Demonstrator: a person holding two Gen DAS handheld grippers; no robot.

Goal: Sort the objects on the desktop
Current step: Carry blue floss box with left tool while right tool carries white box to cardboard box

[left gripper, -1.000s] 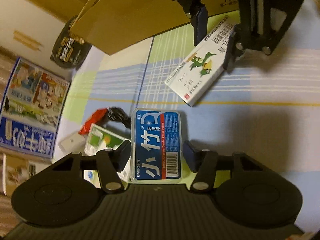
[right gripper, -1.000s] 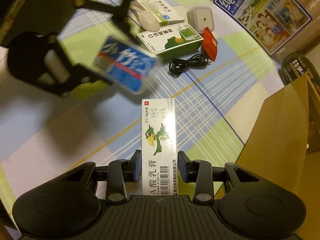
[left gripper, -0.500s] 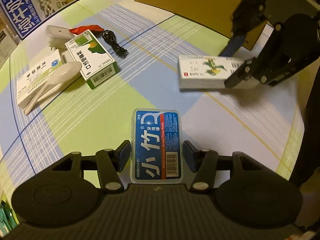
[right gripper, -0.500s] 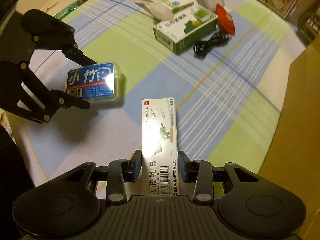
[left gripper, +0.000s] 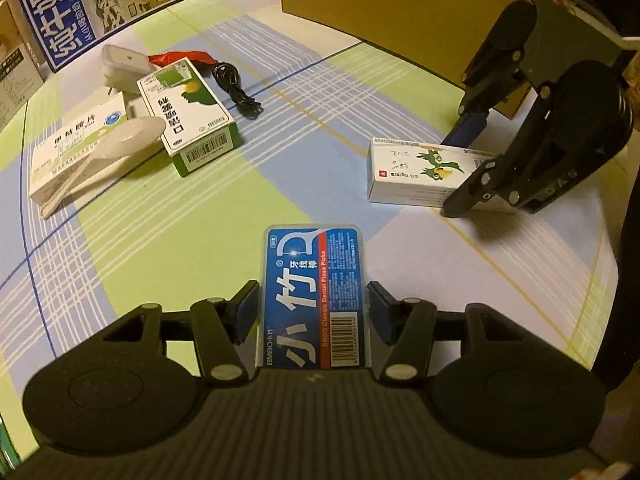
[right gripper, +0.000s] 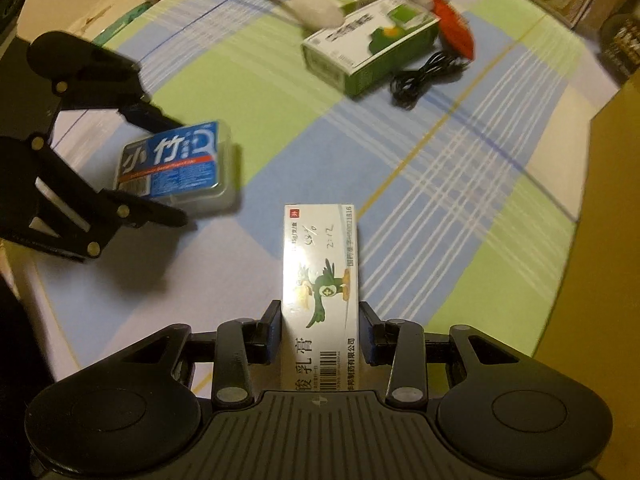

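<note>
- Our left gripper has its 2 pads closed on the long sides of a blue floss-pick case, label up, so the case rides flat and lengthwise between the fingers.
- Our right gripper pinches a narrow white ointment box with a green bird print, gripped across its width near the barcode end, the rest sticking out ahead.
- Both items appear lifted just above the checked tablecloth, each casting a shadow; we judge they are being carried for sorting.
- In the left wrist view the right gripper sits to the right with its box, near a cardboard box at the far side, likely the drop-off.
- Both grippers point steeply down at the cloth, side by side but apart.
- Still unsorted at the far left: a green medicine box, a white medicine box with a white spoon lying on it, a black cable, a red packet and a white charger.
- A milk carton stands beyond them.
</note>
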